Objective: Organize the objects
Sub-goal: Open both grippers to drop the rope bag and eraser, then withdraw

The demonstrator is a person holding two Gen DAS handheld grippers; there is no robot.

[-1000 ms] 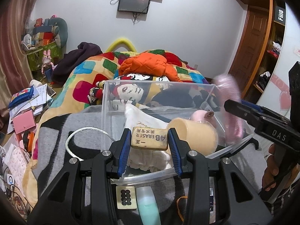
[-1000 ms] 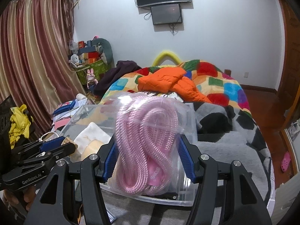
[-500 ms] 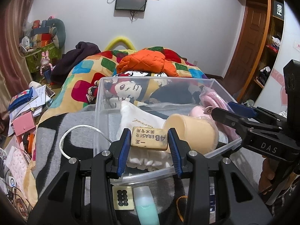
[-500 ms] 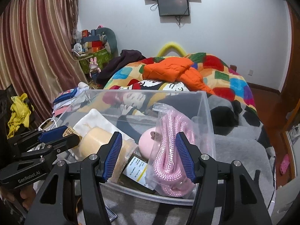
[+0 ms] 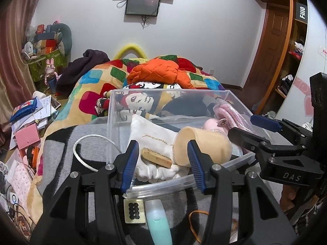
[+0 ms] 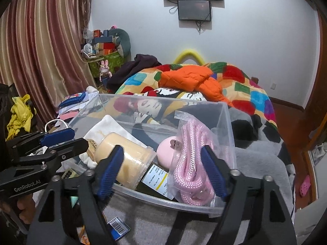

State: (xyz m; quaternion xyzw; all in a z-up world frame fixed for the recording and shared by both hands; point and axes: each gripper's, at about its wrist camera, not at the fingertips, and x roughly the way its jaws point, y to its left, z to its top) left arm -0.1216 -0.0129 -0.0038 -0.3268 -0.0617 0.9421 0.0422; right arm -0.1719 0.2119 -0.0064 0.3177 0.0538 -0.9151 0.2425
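**Both items released into the bin**

Clear storage bin (image 5: 114, 110), frame centre: it now receives both loads. Bagged pink rope (image 6: 192, 163), lower right of the right view, rests inside; right gripper (image 6: 163, 171) jaws have just spread, released. Eraser (image 5: 157, 160) has dropped onto the white pouch (image 5: 151, 136); left gripper (image 5: 162, 164) jaws have just widened, empty. Both placements appear complete.

The pale green bottle (image 5: 158, 223) runs off the bottom edge of the left wrist view, the dark bottle (image 6: 152, 180) in the clear bin (image 6: 163, 100) lies mostly hidden under the beige cup (image 6: 124, 159), and its label print is too small to read.
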